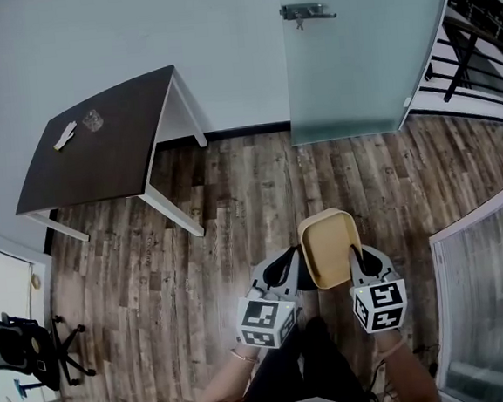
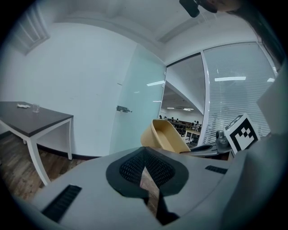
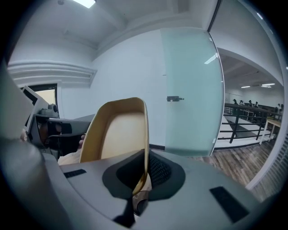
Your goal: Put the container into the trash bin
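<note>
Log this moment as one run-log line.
right gripper: shut on container rim | left gripper: shut, empty | container: tan, held above the floor | trash bin: not in view

I note bright, even, cool light, a ceiling lamp [image 3: 85,2] flaring at 11 o'clock in the right gripper view, streaks on the glass partition [image 2: 229,79] at 2 o'clock in the left, black fisheye rims, soft foreground.
</note>
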